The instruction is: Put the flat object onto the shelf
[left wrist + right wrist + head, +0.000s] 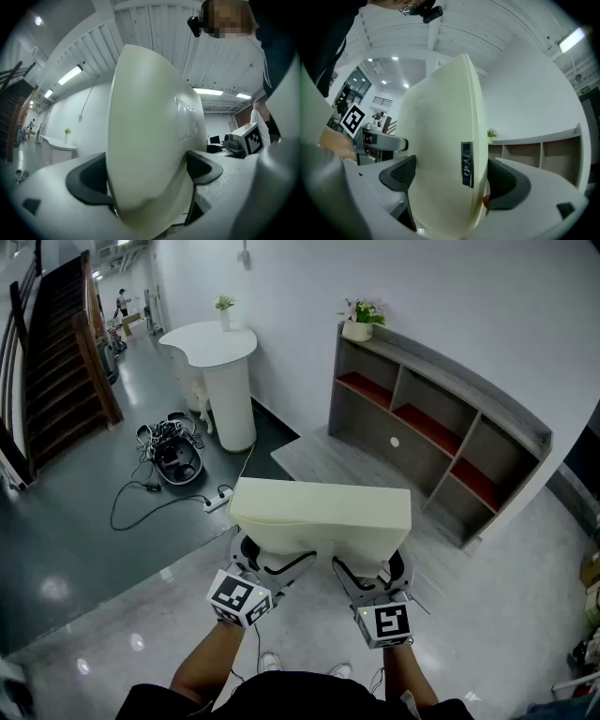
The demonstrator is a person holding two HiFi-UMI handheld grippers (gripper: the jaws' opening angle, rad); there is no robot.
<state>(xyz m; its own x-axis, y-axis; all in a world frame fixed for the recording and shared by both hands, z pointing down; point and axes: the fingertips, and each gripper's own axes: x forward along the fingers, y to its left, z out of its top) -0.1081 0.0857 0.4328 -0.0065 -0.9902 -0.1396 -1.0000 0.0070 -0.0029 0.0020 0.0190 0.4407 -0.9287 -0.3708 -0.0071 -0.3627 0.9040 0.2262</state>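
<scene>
The flat object (319, 512) is a cream, slab-like case that I hold level in front of me, above the floor. My left gripper (272, 561) is shut on its near left edge and my right gripper (371, 568) on its near right edge. In the left gripper view the flat object (150, 131) fills the space between the black pads of the left gripper (147, 180). In the right gripper view the flat object (445, 140), with a small dark label, sits between the pads of the right gripper (447, 180). The grey shelf (441, 418) with red-floored compartments stands ahead to the right, against the white wall.
A potted plant (358, 326) sits on the shelf's left end. A white rounded counter (220, 343) stands ahead on the left. Cables and a black device (173, 456) lie on the dark floor, with a power strip (217, 500) near them. Stairs (56, 343) rise at far left.
</scene>
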